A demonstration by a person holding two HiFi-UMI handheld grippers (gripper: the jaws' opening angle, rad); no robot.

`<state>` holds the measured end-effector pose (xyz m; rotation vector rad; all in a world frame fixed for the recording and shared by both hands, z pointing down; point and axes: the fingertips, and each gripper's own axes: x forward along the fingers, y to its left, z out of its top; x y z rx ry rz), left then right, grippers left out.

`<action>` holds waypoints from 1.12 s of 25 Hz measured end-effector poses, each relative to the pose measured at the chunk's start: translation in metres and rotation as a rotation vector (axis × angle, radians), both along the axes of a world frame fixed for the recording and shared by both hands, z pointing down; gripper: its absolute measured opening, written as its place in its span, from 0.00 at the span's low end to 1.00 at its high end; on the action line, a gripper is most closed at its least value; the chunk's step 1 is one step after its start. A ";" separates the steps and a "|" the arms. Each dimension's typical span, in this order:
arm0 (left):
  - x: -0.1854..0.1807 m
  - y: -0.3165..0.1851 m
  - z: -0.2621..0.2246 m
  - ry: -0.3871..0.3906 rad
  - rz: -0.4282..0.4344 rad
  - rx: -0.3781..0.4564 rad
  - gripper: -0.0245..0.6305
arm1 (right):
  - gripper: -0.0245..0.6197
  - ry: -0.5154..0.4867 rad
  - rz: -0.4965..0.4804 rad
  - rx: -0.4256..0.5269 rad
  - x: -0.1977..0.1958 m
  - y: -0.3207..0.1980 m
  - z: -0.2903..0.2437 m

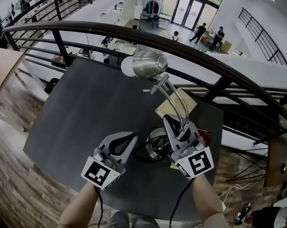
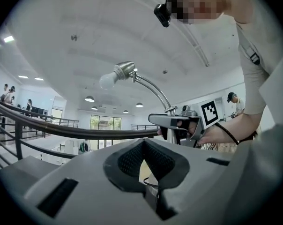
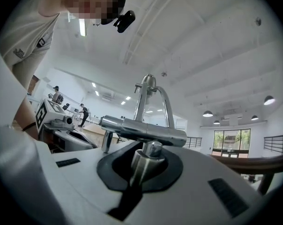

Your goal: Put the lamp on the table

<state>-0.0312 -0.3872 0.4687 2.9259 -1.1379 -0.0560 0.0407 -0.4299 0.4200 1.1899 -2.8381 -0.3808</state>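
Right gripper view: right hand-held gripper (image 3: 148,167) clamped on lamp (image 3: 141,128) stem; head view: left hand-held gripper (image 1: 130,138) together

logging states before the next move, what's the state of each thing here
left gripper: shut, empty
right gripper: shut on lamp
lamp: upright, held by its stem; cannot tell if its base rests on the table
bulb: screwed in, looks unlit

The chrome lamp (image 1: 152,63), its curved neck rising over the dark grey tabletop's (image 1: 86,108) 5 o'clock corner, tips its shiny shade and bare white bulb toward 11 o'clock.
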 end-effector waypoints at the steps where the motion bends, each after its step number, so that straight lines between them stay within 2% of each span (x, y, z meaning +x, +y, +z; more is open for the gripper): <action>1: 0.005 -0.009 0.008 -0.001 0.004 0.001 0.04 | 0.03 -0.004 0.005 -0.002 0.004 -0.008 0.008; 8: 0.039 -0.059 0.072 -0.065 0.036 0.004 0.04 | 0.03 -0.034 0.038 -0.008 0.026 -0.051 0.061; 16: 0.041 -0.094 0.140 -0.097 0.047 -0.074 0.04 | 0.03 -0.033 0.093 -0.029 0.022 -0.084 0.116; 22: 0.058 -0.092 0.169 -0.075 0.032 -0.122 0.04 | 0.03 -0.039 0.091 -0.048 0.033 -0.077 0.132; 28: 0.054 -0.107 0.181 -0.085 0.028 -0.137 0.04 | 0.03 -0.033 0.070 -0.037 0.011 -0.084 0.134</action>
